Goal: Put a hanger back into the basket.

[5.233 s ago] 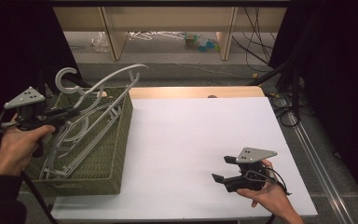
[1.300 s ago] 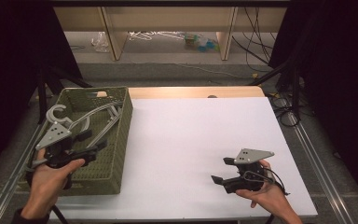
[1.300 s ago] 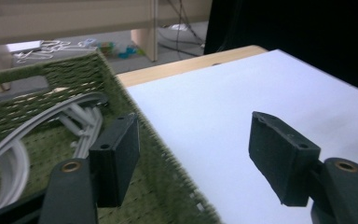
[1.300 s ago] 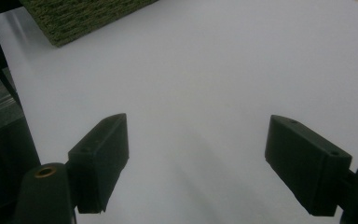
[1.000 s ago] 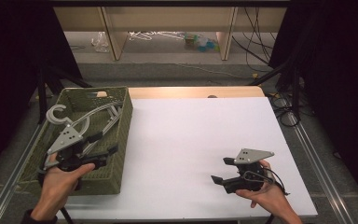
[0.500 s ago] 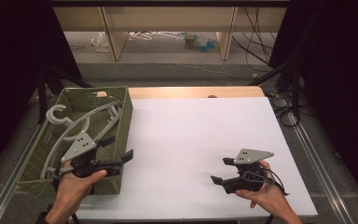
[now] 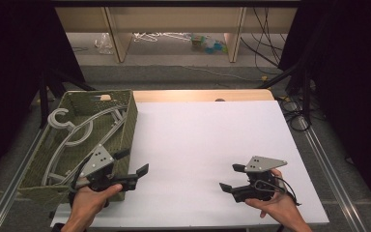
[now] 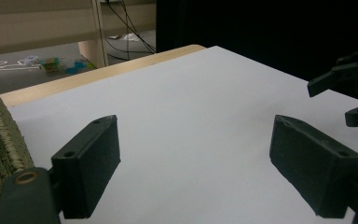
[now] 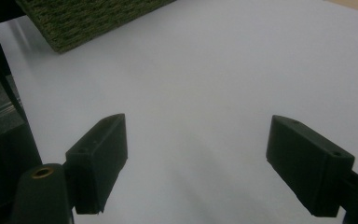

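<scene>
Both handheld claws are the same build: chunky matte black bodies with a grey three-cornered plate on top, dotted with a few small dark holes. The left claw (image 7: 128, 168) ends in two blocky black jaws, each with a couple of tiny screw holes, plus a brass-coloured eyelet at the base on its near left. The right claw (image 7: 231, 178) matches, with a thin black cable looping off its back.

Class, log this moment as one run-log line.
left gripper: open, empty, beside basket | hangers: in basket | right gripper: open, empty
</scene>
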{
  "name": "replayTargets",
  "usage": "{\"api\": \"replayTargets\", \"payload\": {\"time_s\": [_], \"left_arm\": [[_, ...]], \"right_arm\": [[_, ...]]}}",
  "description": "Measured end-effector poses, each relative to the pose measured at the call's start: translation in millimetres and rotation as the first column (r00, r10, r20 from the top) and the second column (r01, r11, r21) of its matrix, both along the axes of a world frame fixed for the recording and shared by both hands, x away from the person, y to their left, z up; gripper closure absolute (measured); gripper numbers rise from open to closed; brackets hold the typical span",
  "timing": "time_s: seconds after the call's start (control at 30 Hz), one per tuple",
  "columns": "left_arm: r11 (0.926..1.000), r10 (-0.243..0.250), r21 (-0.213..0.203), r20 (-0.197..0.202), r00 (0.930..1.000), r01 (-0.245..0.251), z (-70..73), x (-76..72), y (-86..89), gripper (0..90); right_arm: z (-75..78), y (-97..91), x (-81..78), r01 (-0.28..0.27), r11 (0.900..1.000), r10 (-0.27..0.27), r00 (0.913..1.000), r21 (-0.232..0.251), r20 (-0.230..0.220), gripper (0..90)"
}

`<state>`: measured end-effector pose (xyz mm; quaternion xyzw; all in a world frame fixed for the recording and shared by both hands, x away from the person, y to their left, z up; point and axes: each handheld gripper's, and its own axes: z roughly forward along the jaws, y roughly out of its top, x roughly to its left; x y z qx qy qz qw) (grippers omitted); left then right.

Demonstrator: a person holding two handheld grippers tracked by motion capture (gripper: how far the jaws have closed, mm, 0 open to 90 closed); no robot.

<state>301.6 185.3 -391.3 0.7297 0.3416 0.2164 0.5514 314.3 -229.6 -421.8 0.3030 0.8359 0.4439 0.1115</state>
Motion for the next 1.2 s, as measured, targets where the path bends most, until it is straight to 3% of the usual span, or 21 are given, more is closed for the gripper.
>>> {"api": "replayTargets", "payload": {"time_s": [0.07,0.17,0.2,0.27,0.3,0.33,0.37,0.47,0.67,0.7,0.77,0.87,1.1,1.13,1.2], "left_arm": [[0.9999,-0.004,0.013,0.010,0.9999,0.004,-2.7,-1.7,-1.1,16.0],[1.0000,-0.003,-0.005,-0.005,1.0000,0.003,-8.6,-7.1,-4.5,16.0],[0.9999,-0.009,0.010,0.011,0.9999,0.009,-9.7,-7.8,-4.4,16.0],[1.0000,-0.009,0.000,0.014,0.9999,0.009,-12.5,-10.6,-6.2,16.0],[1.0000,-0.005,0.005,0.012,0.9999,0.005,-14.1,-13.7,-7.2,16.0],[0.9996,-0.019,0.020,0.022,0.9996,0.018,-15.8,-14.8,-7.6,16.0],[0.9999,-0.016,0.004,0.005,0.9999,0.016,-18.4,-17.4,-10.1,16.0],[0.9990,-0.028,0.035,0.007,0.9996,0.028,-24.1,-21.5,-13.1,16.0],[0.9995,-0.015,0.029,-0.018,0.9997,0.015,-36.3,-28.3,-12.8,16.1],[0.9988,-0.014,0.047,-0.009,0.9999,0.015,-37.4,-28.1,-11.4,16.1],[0.9993,-0.010,0.035,-0.024,0.9997,0.011,-39.1,-29.0,-12.1,16.1],[0.9985,-0.024,0.049,-0.005,0.9997,0.025,-38.1,-28.7,-12.0,16.1],[0.9994,-0.010,0.033,0.003,0.9999,0.010,-36.3,-27.0,-8.2,16.1],[0.9996,-0.018,0.022,0.009,0.9998,0.018,-36.7,-26.1,-8.3,16.1],[0.9992,-0.013,0.038,0.007,0.9999,0.013,-36.3,-26.8,-8.0,16.2]], "right_arm": [[-0.3,-0.1,-1.0,0.000,1.0000,0.000,1.0000,-0.001,0.006,19.7],[-0.5,-0.3,-3.0,0.011,0.9998,-0.011,0.9998,0.013,0.017,18.1],[-0.5,-0.6,-3.3,0.011,0.9998,-0.011,0.9997,0.018,0.020,17.9],[-0.3,-1.3,-5.1,0.020,0.9994,-0.020,0.9994,0.028,0.028,17.6],[-0.1,-1.4,-5.6,0.007,0.9993,-0.008,0.9999,0.037,0.015,17.5],[0.3,-2.0,-7.5,0.022,0.9990,-0.023,0.9992,0.040,0.033,17.4],[0.5,-2.2,-8.6,0.016,0.9987,-0.017,0.9992,0.048,0.036,17.4],[0.8,-2.1,-14.0,0.023,0.9981,-0.026,0.9988,0.058,0.043,17.4],[-1.4,-1.6,-25.7,0.033,0.9971,-0.036,0.9981,0.068,0.050,17.1],[-1.8,-1.8,-28.3,0.038,0.9970,-0.041,0.9979,0.067,0.050,17.1],[-4.1,-1.6,-31.7,0.032,0.9968,-0.036,0.9979,0.074,0.053,17.1],[-6.0,-1.3,-35.5,0.039,0.9967,-0.043,0.9973,0.071,0.059,17.1],[-6.5,1.5,-35.6,0.029,0.9974,-0.032,0.9978,0.066,0.057,17.1],[-6.3,1.1,-34.8,0.032,0.9971,-0.037,0.9962,0.069,0.079,17.1],[-5.8,0.9,-34.6,0.028,0.9967,-0.033,0.9968,0.076,0.072,17.1]]}}
